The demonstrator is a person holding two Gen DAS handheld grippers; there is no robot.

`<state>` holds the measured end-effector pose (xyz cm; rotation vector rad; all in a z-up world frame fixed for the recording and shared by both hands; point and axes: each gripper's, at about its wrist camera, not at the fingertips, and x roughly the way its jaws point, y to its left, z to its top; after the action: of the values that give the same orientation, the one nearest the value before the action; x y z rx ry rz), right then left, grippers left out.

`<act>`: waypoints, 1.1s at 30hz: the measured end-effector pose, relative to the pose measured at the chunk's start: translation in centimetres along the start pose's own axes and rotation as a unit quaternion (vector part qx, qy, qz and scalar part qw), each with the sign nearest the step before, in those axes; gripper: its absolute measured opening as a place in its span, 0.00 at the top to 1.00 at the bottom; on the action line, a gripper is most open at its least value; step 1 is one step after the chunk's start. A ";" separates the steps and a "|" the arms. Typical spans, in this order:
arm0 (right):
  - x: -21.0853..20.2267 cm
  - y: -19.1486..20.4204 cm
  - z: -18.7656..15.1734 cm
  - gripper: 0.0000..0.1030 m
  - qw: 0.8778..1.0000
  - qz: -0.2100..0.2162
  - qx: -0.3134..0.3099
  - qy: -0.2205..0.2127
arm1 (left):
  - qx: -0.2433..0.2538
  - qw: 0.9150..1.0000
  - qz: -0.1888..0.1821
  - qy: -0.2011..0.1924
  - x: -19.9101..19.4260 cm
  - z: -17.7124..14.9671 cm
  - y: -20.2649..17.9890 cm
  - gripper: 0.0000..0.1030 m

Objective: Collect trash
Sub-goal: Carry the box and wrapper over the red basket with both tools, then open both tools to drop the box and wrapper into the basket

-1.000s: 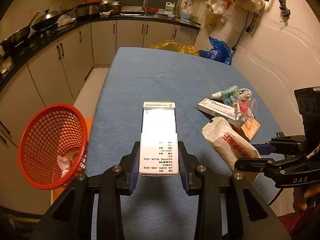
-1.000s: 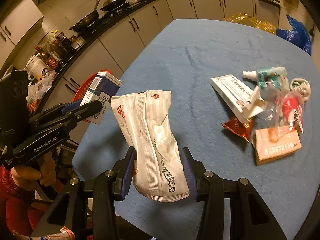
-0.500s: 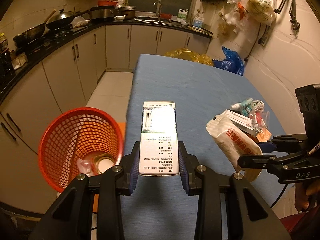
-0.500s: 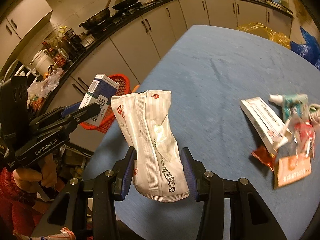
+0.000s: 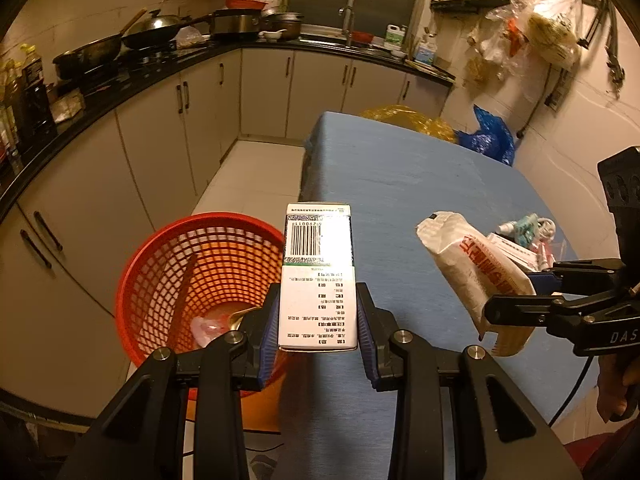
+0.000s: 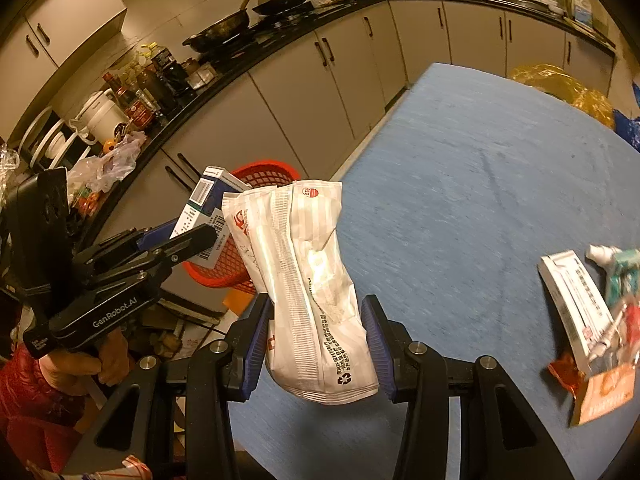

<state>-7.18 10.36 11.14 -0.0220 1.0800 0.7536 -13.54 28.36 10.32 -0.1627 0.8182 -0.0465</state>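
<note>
From the left wrist, our left gripper clamps a white box by its sides, barcode up, so it hangs just over the near rim of the red basket on the floor beside the blue table, ready to drop

From the right wrist, our right gripper pinches a white bag at its lower end above the table's edge, behind the box; more trash lies at the right

A white barcoded carton and a crumpled white wrapper are held up beside the red mesh basket.
</note>
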 end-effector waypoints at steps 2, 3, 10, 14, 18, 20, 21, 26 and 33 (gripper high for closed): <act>0.3 0.4 0.5 0.52 1.000 0.003 -0.004 0.001 | -0.007 1.000 0.005 -0.001 0.0 0.0 0.7 0.68; 0.5 0.7 0.8 0.52 1.000 0.005 -0.007 0.002 | -0.010 1.000 0.008 -0.001 0.0 0.0 1.2 0.68; 2.1 2.4 2.8 0.52 1.000 0.017 -0.021 0.010 | -0.043 0.999 0.030 -0.001 -0.1 0.0 4.6 0.68; 3.2 3.3 4.0 0.52 0.999 0.023 -0.024 0.015 | -0.058 0.997 0.042 0.000 -0.1 -0.3 6.2 0.68; 4.5 4.5 5.3 0.52 0.999 0.029 -0.031 0.021 | -0.067 0.996 0.050 0.004 0.1 -0.6 7.6 0.68; 5.2 5.0 5.9 0.52 0.999 0.030 -0.032 0.024 | -0.071 0.996 0.052 0.006 0.3 -0.6 8.1 0.68; 5.7 5.3 6.3 0.52 0.999 0.033 -0.031 0.026 | -0.074 0.996 0.054 0.007 0.4 -0.6 8.4 0.68; 7.6 5.9 7.4 0.51 0.998 0.034 -0.026 0.038 | -0.080 0.995 0.059 0.014 1.0 -0.5 9.3 0.68; 9.7 6.1 8.5 0.51 0.998 0.036 -0.019 0.049 | -0.081 0.995 0.064 0.017 1.2 -0.2 10.1 0.68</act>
<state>-1.55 23.33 9.65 -0.0543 1.1647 0.8448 -13.05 38.14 7.68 -0.2622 0.8643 0.1389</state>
